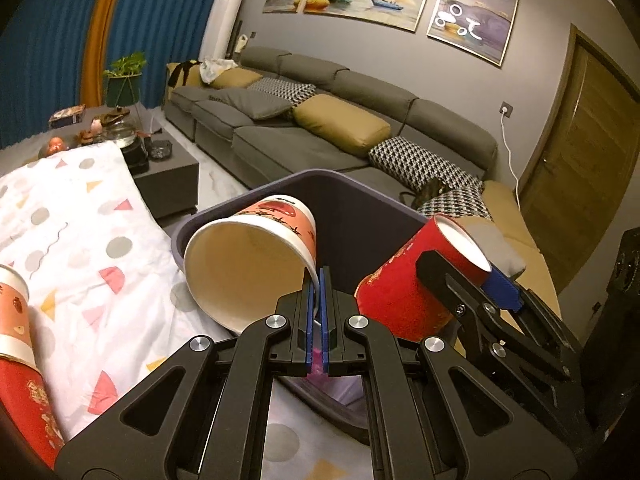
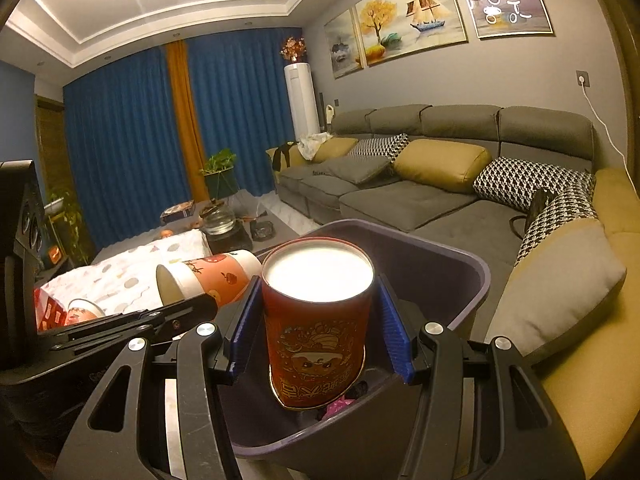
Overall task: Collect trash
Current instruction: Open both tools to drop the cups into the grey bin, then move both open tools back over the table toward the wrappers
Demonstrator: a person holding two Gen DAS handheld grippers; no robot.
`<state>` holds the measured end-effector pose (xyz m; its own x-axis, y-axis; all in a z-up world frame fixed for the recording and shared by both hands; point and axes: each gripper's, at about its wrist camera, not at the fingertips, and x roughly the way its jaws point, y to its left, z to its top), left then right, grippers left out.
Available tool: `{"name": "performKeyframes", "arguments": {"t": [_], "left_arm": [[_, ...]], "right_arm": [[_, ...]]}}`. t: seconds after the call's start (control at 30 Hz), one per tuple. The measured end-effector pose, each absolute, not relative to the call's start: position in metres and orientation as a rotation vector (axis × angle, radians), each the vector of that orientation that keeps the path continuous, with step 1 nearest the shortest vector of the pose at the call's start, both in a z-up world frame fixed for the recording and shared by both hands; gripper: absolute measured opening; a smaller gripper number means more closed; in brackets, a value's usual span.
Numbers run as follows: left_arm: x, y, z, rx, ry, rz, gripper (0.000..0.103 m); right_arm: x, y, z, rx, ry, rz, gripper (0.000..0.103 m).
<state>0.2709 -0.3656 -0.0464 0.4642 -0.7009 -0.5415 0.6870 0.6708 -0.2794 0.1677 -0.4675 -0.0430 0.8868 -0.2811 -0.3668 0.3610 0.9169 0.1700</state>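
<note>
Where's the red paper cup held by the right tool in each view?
Left wrist view: red paper cup at right of centre, tilted, clamped in the right tool over the bin's right rim.
Right wrist view: red paper cup at bottom centre, white base facing the camera, between the blue pads.
Shared landmark: the dark trash bin behind it.

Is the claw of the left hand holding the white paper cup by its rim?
Yes: in the left wrist view the left claw is shut on the rim of the white paper cup, above the purple bin.

home living room: sofa (image 2: 420,196), curtains (image 2: 132,140), paintings (image 2: 412,16).
</note>
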Motion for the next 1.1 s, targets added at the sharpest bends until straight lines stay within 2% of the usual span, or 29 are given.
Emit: {"name": "performKeyframes", "arguments": {"t": [0.23, 0.33, 0.43, 0.5, 0.53, 0.6, 0.63, 0.7, 0.73, 0.9, 1.1], "left_arm": [[0.275, -0.368, -0.049, -0.014, 0.695, -0.875, 0.004], [0.276, -0.370, -0.050, -0.007, 0.706, -0.873, 0.005], [0.280, -0.368, -0.052, -0.012, 0.717, -0.864, 0.013], [0.280, -0.365, -0.053, -0.013, 0.721, -0.843, 0.030], [0.279, -0.362, -0.052, -0.017, 0.717, -0.833, 0.033], [0.278, -0.356, -0.048, -0.023, 0.700, -0.807, 0.050], [0.275, -0.351, -0.045, -0.029, 0.688, -0.787, 0.054], [0.272, -0.343, -0.040, -0.043, 0.668, -0.765, 0.071], [0.269, -0.338, -0.037, -0.045, 0.656, -0.740, 0.075], [0.253, -0.317, -0.020, -0.032, 0.610, -0.653, 0.084], [0.226, -0.281, -0.009, -0.028, 0.574, -0.546, 0.087]], "right_arm": [[0.171, -0.469, -0.046, 0.236, 0.356, -0.340, 0.055], [0.170, -0.471, -0.047, 0.239, 0.359, -0.344, 0.058], [0.169, -0.474, -0.047, 0.246, 0.359, -0.345, 0.064], [0.168, -0.474, -0.046, 0.243, 0.357, -0.353, 0.064], [0.166, -0.474, -0.047, 0.244, 0.356, -0.354, 0.064], [0.163, -0.475, -0.044, 0.246, 0.348, -0.354, 0.065], [0.161, -0.475, -0.043, 0.243, 0.342, -0.357, 0.066], [0.156, -0.474, -0.039, 0.238, 0.329, -0.365, 0.069], [0.153, -0.473, -0.037, 0.234, 0.321, -0.369, 0.070], [0.137, -0.464, -0.027, 0.222, 0.294, -0.377, 0.076], [0.116, -0.442, -0.017, 0.201, 0.276, -0.352, 0.083]]}}
